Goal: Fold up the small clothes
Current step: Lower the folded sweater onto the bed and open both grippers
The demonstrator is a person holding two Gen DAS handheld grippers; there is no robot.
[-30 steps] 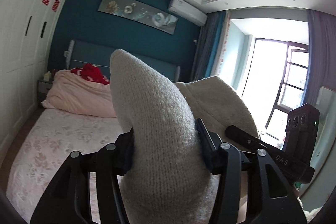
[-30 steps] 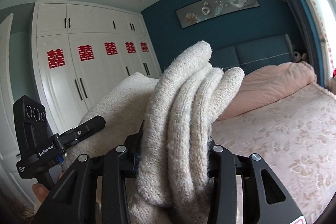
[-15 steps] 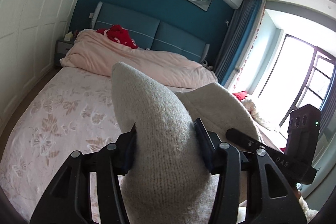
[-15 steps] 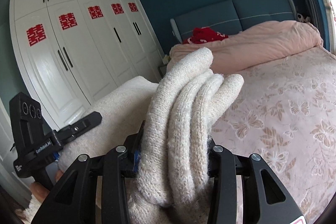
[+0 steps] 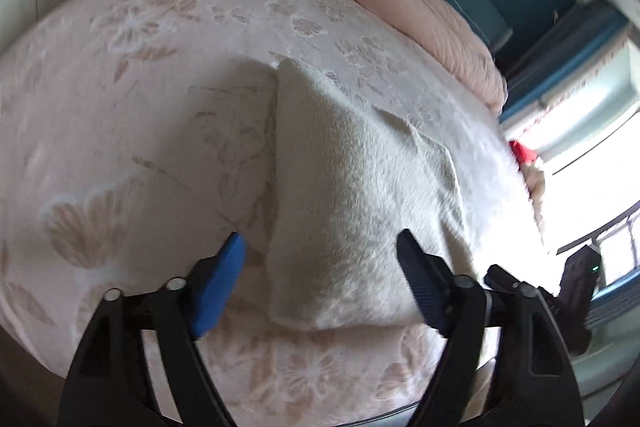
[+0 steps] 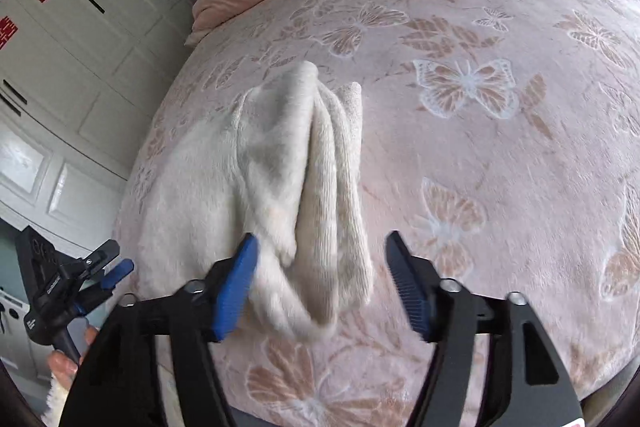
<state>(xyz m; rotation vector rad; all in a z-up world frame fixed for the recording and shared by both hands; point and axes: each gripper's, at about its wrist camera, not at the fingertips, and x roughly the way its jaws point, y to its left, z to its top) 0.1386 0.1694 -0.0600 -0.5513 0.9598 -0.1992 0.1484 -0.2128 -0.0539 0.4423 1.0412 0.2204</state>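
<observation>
Cream fuzzy knit garment (image 5: 360, 195) lies on pink butterfly-print bedspread (image 5: 132, 115), laid flat for folding. L gripper (image 5: 320, 267) & R gripper (image 6: 318, 267) both gape wide, holding nothing, straddling its near edge.

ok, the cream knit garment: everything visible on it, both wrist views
The cream knit garment is fuzzy, soft-looking knitwear lying on the butterfly-patterned bedspread. Its near end is bunched into several thick lengthwise folds; the left side spreads flatter, with a creased flap on top. It lies between the open jaws of the left gripper and the right gripper; neither clamps it.
</observation>
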